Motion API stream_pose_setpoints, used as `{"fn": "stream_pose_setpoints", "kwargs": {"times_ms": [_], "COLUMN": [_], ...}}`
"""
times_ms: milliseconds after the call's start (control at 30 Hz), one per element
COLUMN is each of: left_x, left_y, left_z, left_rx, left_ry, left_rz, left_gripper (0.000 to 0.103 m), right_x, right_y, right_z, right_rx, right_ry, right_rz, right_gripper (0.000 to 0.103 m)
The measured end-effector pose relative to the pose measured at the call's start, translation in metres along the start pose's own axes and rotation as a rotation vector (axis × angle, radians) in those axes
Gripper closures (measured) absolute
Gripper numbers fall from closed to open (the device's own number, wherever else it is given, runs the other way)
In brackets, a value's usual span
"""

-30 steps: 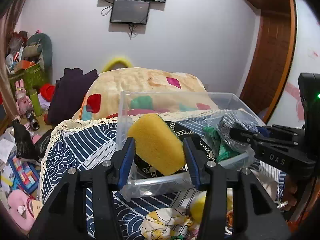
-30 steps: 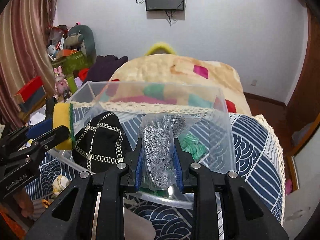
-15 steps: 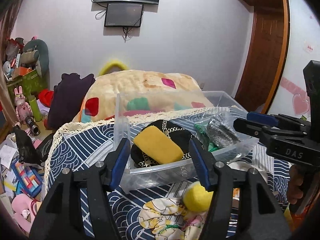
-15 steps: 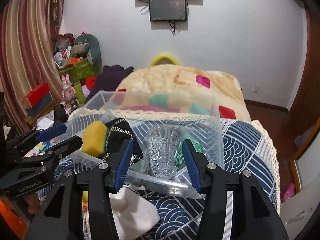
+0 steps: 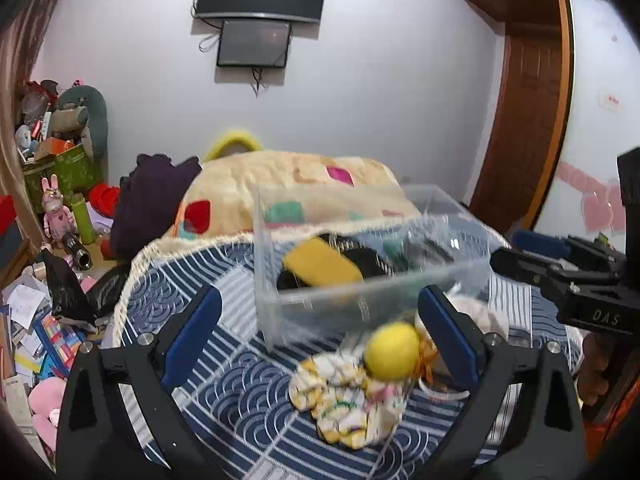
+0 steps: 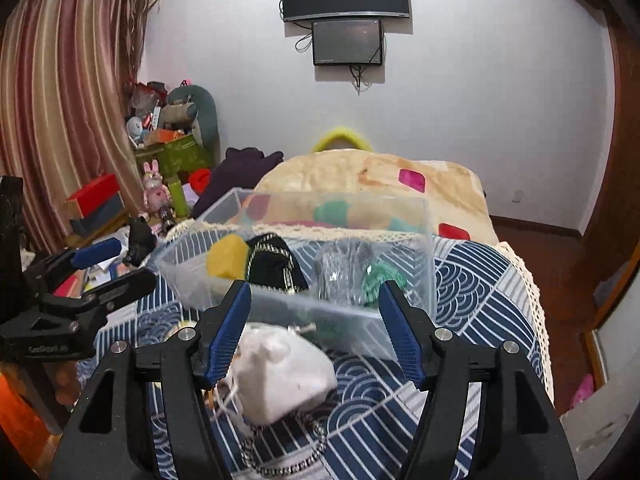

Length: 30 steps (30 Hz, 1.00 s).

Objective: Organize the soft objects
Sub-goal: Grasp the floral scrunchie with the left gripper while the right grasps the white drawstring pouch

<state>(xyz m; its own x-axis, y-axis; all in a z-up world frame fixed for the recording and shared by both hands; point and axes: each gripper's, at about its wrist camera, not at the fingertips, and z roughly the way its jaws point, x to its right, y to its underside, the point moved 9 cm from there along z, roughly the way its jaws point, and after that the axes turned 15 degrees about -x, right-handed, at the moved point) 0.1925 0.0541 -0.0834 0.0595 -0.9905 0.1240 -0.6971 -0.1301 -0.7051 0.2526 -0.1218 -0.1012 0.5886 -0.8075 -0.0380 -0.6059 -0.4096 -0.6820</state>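
Black grippers [image 5: 318,334], blue pads [image 6: 230,328], silver screws

A clear plastic bin [image 6: 416,280] sits on the blue wave-patterned cloth, holding a yellow sponge [image 5: 320,262] at its left, a black gold-trimmed pouch [image 6: 272,264] beside it, and a grey bagged item [image 6: 344,268] touching a green one [image 6: 380,278] at right. Nearer lie a yellow ball [image 5: 392,350], a floral cloth [image 5: 348,400] and a white pouch [image 6: 280,372].

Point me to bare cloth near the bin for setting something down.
Free: blue patterned cloth left of the clear bin, out to the lace edge; and right of the bin. Crowded: in front of the bin, with yellow ball, floral cloth and white pouch.
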Motion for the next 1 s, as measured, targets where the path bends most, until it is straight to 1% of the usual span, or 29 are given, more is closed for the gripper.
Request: {"fn": "stream_pose_setpoints", "kwargs": {"times_ms": [133, 333, 367, 433, 600, 667, 700, 733, 767, 800, 833, 900, 1000], "left_x": [0.005, 0.01, 0.01, 0.01, 0.013, 0.017, 0.019, 0.02, 0.022, 0.023, 0.025, 0.029, 0.028], "left_y": [0.022, 0.054, 0.059, 0.066, 0.079, 0.083, 0.084, 0.085, 0.086, 0.085, 0.085, 0.083, 0.077], "left_z": [0.015, 0.032, 0.035, 0.04, 0.051, 0.054, 0.056, 0.057, 0.059, 0.06, 0.062, 0.063, 0.063], "left_rx": [-0.063, -0.15, -0.166, -0.187, -0.231, -0.24, -0.246, -0.251, -0.258, -0.262, -0.264, -0.26, -0.245], "left_ry": [-0.012, 0.013, 0.021, 0.024, 0.032, 0.035, 0.041, 0.046, 0.052, 0.055, 0.058, 0.062, 0.071], "left_rz": [0.027, 0.034, 0.029, 0.027, 0.03, 0.033, 0.034, 0.033, 0.032, 0.031, 0.031, 0.033, 0.022], "left_gripper": [0.003, 0.003, 0.003, 0.003, 0.003, 0.003, 0.003, 0.003, 0.003, 0.003, 0.003, 0.003, 0.005], "right_x": [-0.005, -0.011, -0.012, -0.016, -0.021, -0.022, -0.022, -0.023, -0.024, -0.024, -0.022, -0.02, -0.011], "right_y": [0.014, 0.031, 0.034, 0.038, 0.051, 0.055, 0.056, 0.057, 0.057, 0.058, 0.058, 0.058, 0.055], "right_z": [0.011, 0.029, 0.033, 0.04, 0.059, 0.062, 0.062, 0.06, 0.059, 0.057, 0.055, 0.052, 0.041], "right_rx": [-0.037, -0.1, -0.116, -0.143, -0.194, -0.202, -0.198, -0.196, -0.194, -0.192, -0.189, -0.183, -0.147], "right_ry": [-0.017, -0.067, -0.094, -0.125, -0.128, -0.131, -0.136, -0.144, -0.147, -0.149, -0.153, -0.146, -0.123], "right_rz": [-0.01, 0.0, 0.003, 0.007, 0.006, 0.006, 0.005, 0.004, 0.003, 0.001, 0.003, 0.007, 0.027], "right_gripper": [0.04, 0.04, 0.039, 0.034, 0.033, 0.034, 0.039, 0.05, 0.056, 0.066, 0.073, 0.079, 0.08]}}
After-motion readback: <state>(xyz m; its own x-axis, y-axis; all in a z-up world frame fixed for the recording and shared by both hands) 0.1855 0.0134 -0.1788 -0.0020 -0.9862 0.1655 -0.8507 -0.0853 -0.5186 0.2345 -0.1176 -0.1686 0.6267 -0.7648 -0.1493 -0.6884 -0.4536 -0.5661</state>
